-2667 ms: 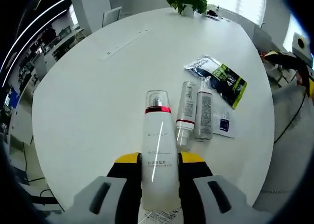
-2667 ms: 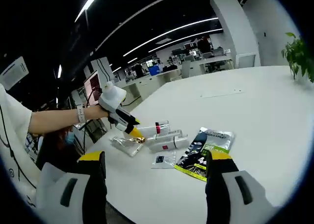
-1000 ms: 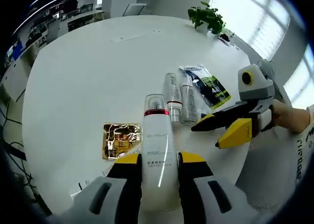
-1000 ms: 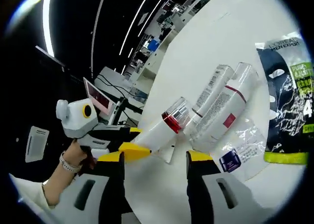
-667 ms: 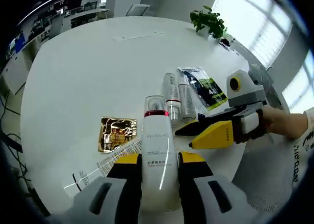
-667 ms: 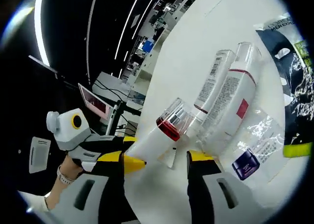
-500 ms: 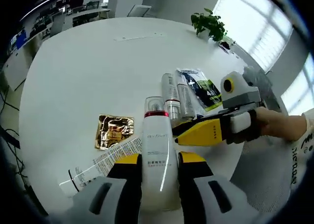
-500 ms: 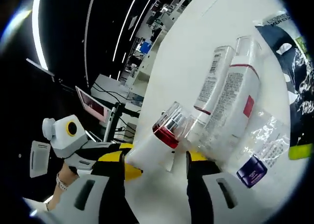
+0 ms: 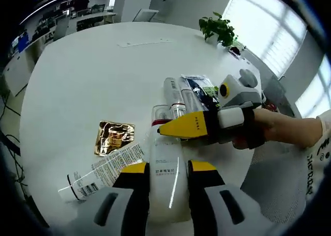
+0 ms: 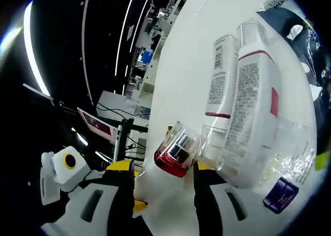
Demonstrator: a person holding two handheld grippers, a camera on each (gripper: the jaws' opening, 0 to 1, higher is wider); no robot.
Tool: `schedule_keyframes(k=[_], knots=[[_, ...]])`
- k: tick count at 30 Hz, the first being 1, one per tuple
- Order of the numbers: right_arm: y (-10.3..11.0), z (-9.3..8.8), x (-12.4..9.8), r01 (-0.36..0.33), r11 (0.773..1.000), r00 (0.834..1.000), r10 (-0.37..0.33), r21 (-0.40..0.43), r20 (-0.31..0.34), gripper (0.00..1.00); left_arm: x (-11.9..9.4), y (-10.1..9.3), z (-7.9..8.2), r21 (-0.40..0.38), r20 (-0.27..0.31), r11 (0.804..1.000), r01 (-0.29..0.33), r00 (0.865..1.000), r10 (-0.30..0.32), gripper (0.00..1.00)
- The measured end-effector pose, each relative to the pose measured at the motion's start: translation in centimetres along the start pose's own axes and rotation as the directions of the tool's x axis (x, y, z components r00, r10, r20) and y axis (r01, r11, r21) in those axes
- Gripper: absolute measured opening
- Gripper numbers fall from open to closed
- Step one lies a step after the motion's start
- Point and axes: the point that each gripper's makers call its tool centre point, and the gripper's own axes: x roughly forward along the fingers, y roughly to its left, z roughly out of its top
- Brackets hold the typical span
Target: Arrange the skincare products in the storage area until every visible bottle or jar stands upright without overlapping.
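Note:
My left gripper (image 9: 168, 167) is shut on a white bottle (image 9: 166, 166) with a red band and a clear cap, held tilted above the white table (image 9: 83, 75). My right gripper (image 9: 170, 128) reaches in from the right, its yellow jaw lying across that cap. In the right gripper view the cap (image 10: 176, 149) sits between the jaws of my right gripper (image 10: 161, 166), which stand open on either side of it. Two white bottles (image 10: 220, 75) (image 10: 256, 101) lie side by side on the table. A small purple jar (image 10: 282, 194) rests in clear wrap.
A black and green sachet (image 9: 206, 88) lies just beyond the lying bottles (image 9: 176, 93). A gold foil packet (image 9: 114, 137) and a clear labelled wrapper (image 9: 101, 170) lie to the left. A potted plant (image 9: 220, 29) stands at the far edge. A hand (image 9: 279, 135) holds the right gripper.
The right gripper has travelled left across the lying bottles and now has its jaws at the held bottle's cap. The left gripper keeps its hold on the bottle.

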Motion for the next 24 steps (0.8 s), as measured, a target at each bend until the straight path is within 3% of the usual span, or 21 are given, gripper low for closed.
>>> schedule_keyframes(k=[11,14,19,24], knots=[[0.7,0.9,-1.1,-0.04,0.997,0.999,0.038,0.062,0.023,0.39,-0.2,-1.7,1.0,0.05,0.099,0.999,-0.016,0.995,0.011,0.24],[1.1,1.2,-1.3,-0.046,0.997,0.999,0.045,0.057,0.028,0.38,0.0,-1.8,1.2,0.119,0.099,0.992,-0.039,0.995,0.027,0.24],[1.4,1.8,-2.1,-0.069,0.994,0.997,0.065,0.083,0.052,0.35,-0.1,-2.7,1.6,0.141,0.13,0.989,-0.047,0.991,0.028,0.24],[2.1,2.3,-2.8,-0.088,0.993,0.995,0.083,0.081,0.062,0.34,-0.2,-3.9,2.0,0.217,0.142,0.972,-0.093,0.988,0.062,0.24]])
